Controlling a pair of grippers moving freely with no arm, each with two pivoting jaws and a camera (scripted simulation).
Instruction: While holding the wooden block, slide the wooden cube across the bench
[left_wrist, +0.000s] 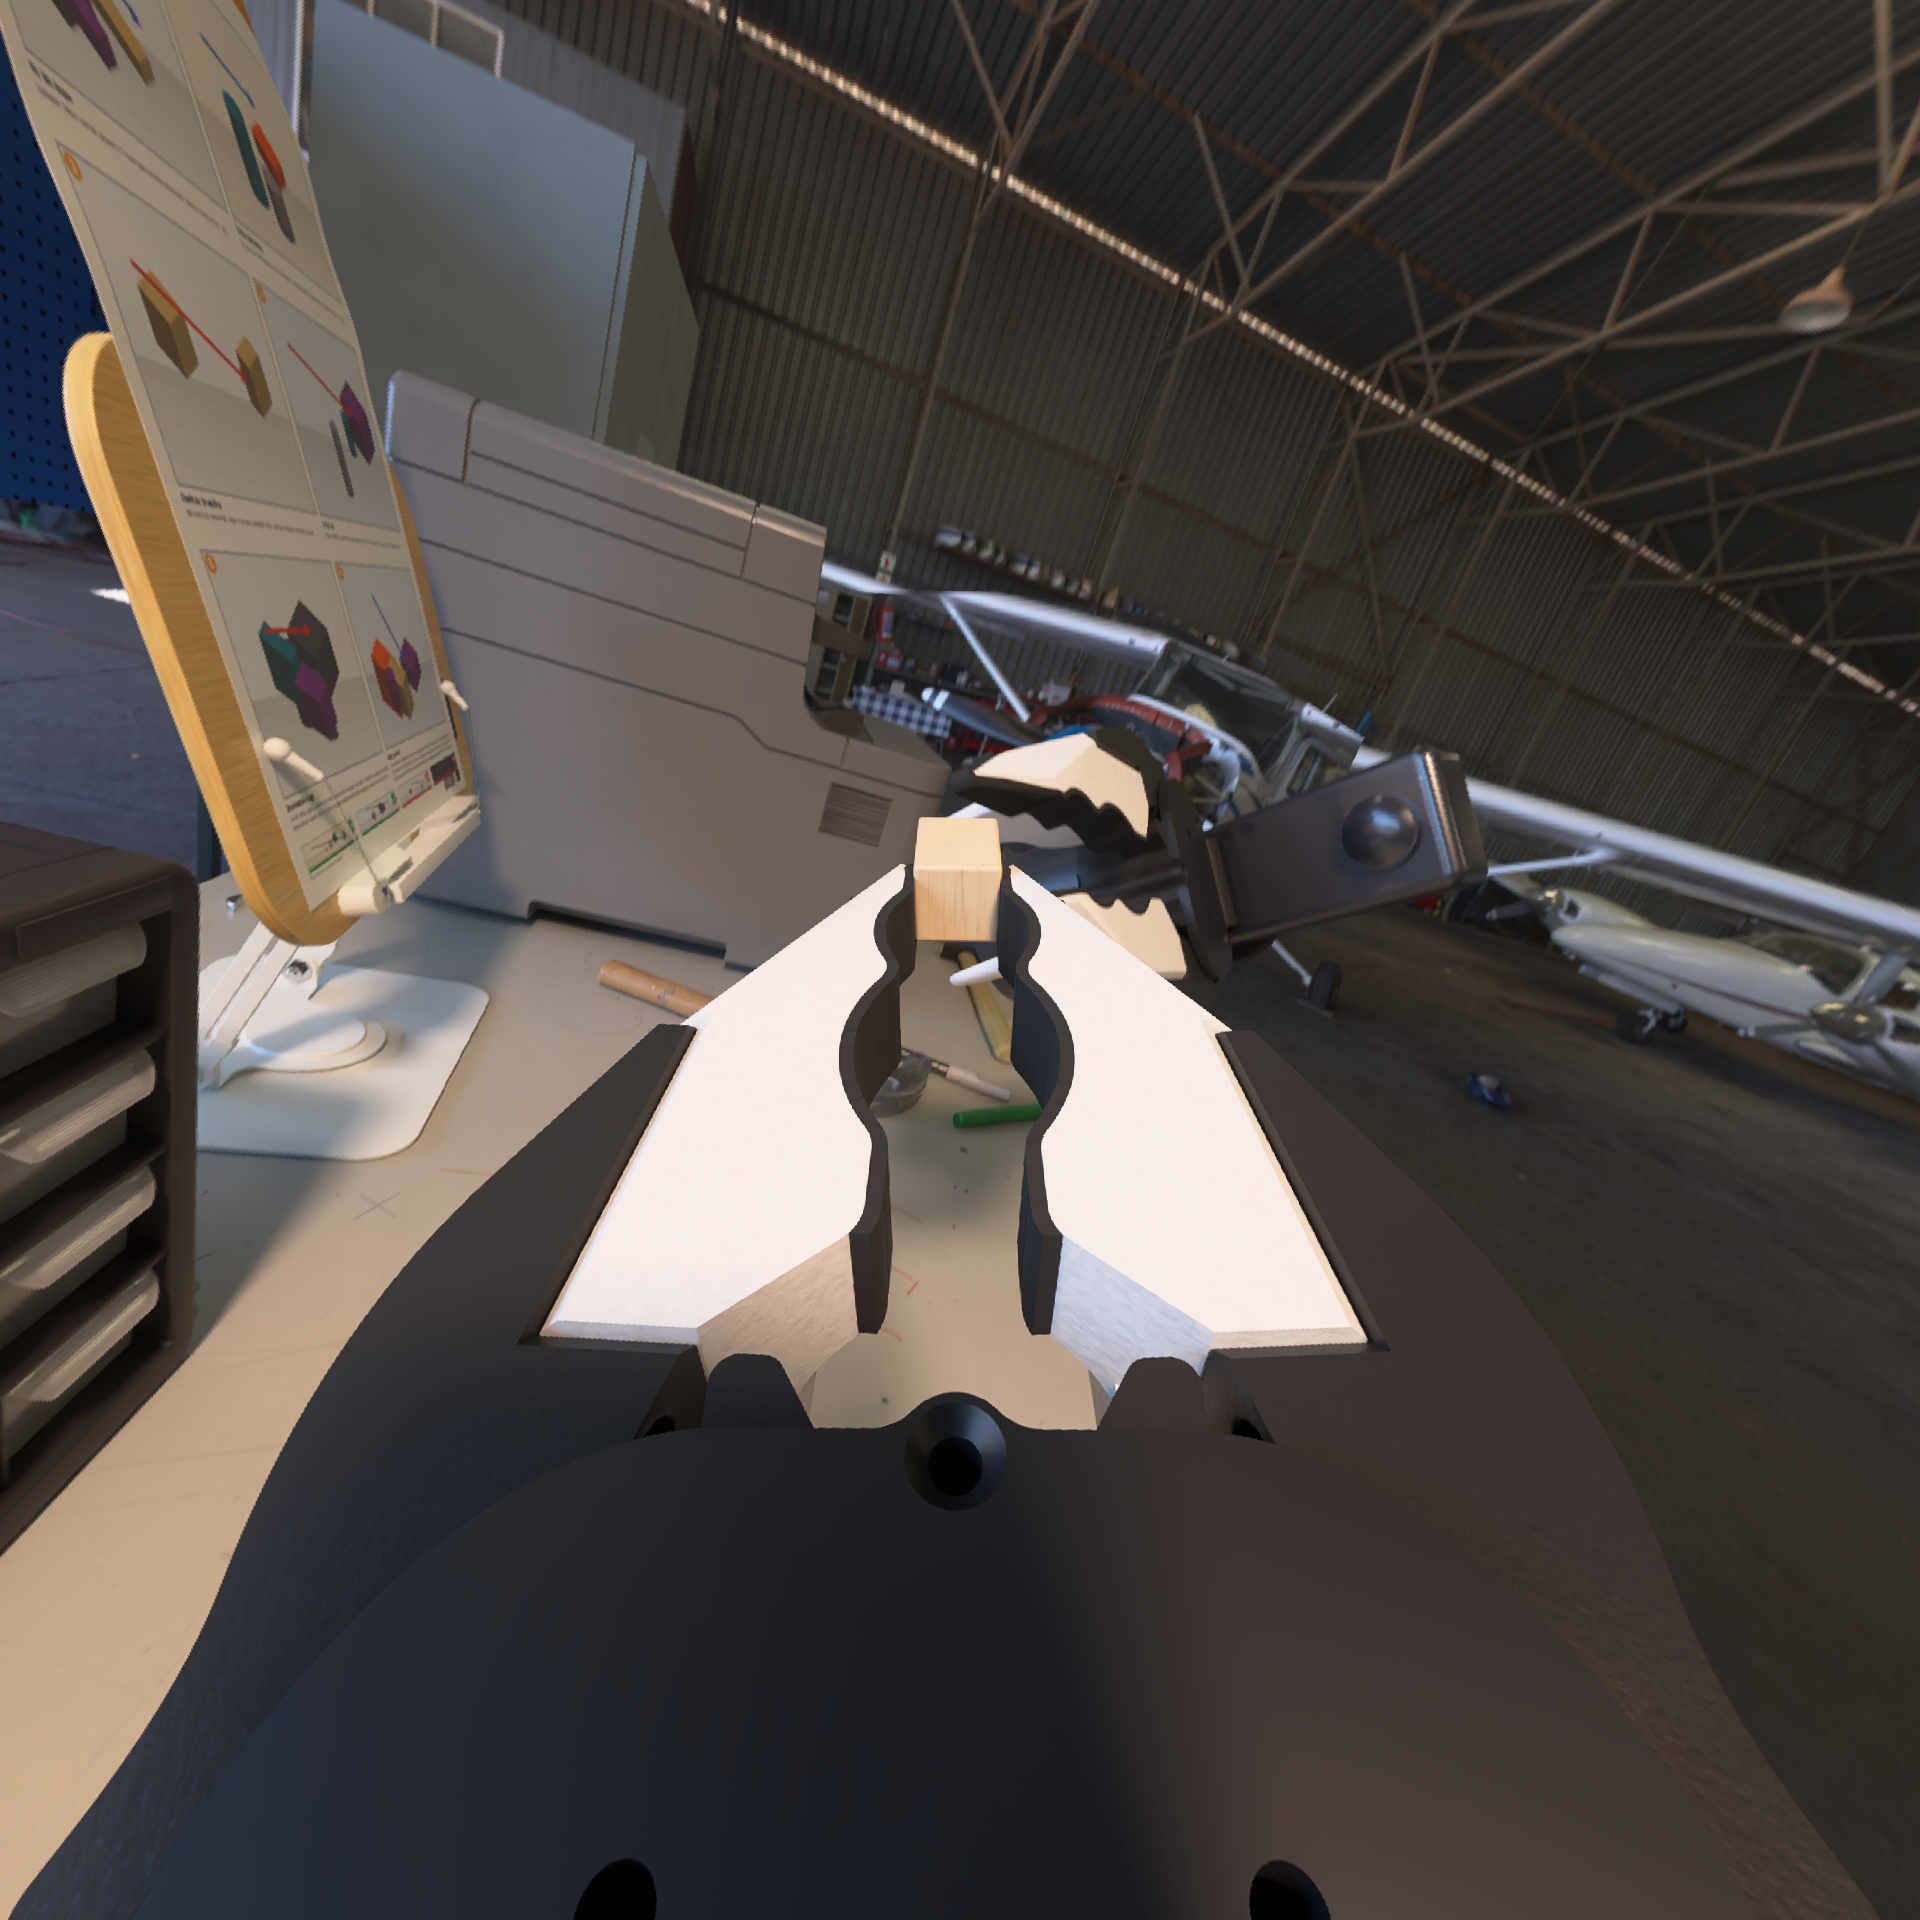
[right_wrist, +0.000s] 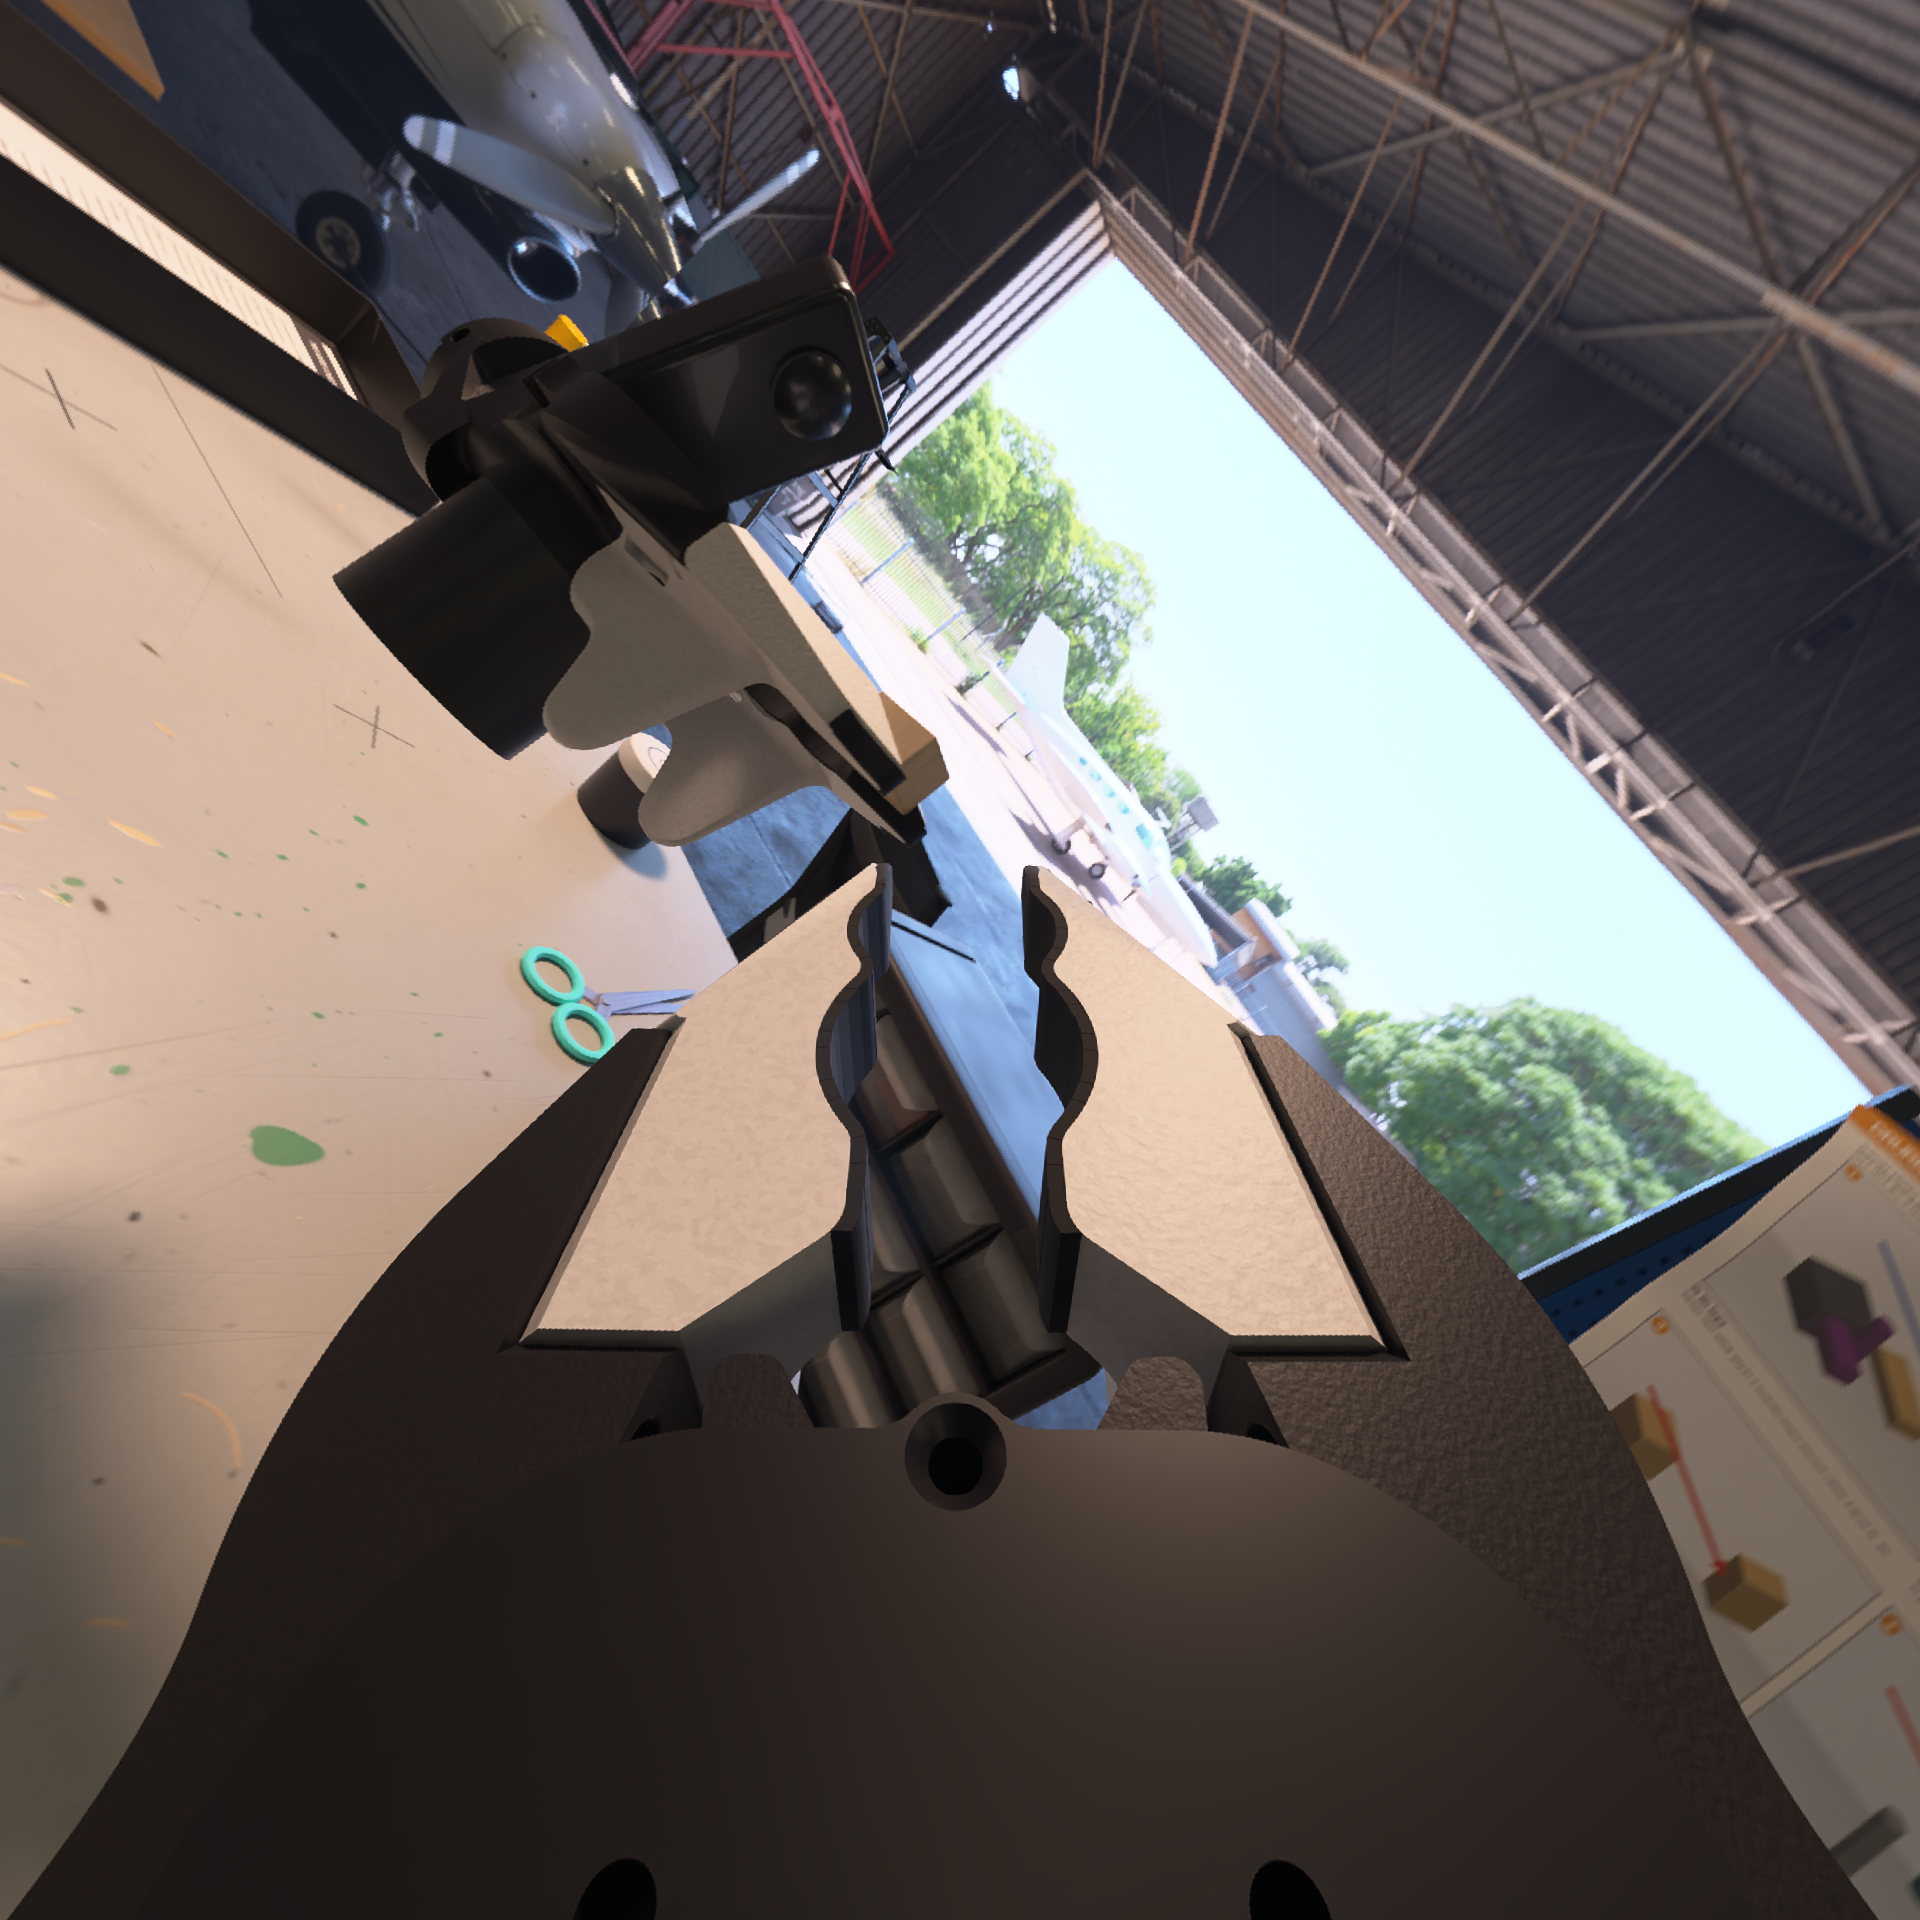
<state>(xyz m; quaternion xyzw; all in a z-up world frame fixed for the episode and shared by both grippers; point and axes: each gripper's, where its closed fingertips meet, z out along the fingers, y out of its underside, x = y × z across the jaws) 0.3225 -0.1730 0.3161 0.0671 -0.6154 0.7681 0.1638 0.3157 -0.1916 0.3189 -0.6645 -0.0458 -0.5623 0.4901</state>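
My left gripper (left_wrist: 956, 894) is shut on a small light wooden cube (left_wrist: 956, 878), pinched at the fingertips and held above the pale bench (left_wrist: 312, 1351). In the right wrist view the left gripper (right_wrist: 896, 777) shows at upper centre with the same cube (right_wrist: 920, 756) between its tips. My right gripper (right_wrist: 956, 888) is open and empty, its jaws apart, just short of the left gripper's tips. In the left wrist view the right gripper (left_wrist: 1023, 847) sits right behind the cube, jaws apart. I see no second wooden piece.
On the bench lie a green marker (left_wrist: 997, 1117), a wooden dowel (left_wrist: 655, 985), a pen (left_wrist: 971, 1078), teal scissors (right_wrist: 566, 1003) and a black roll (right_wrist: 618, 800). A printer (left_wrist: 623, 675), an instruction board on a stand (left_wrist: 260, 520) and a dark drawer unit (left_wrist: 83, 1143) stand at the left.
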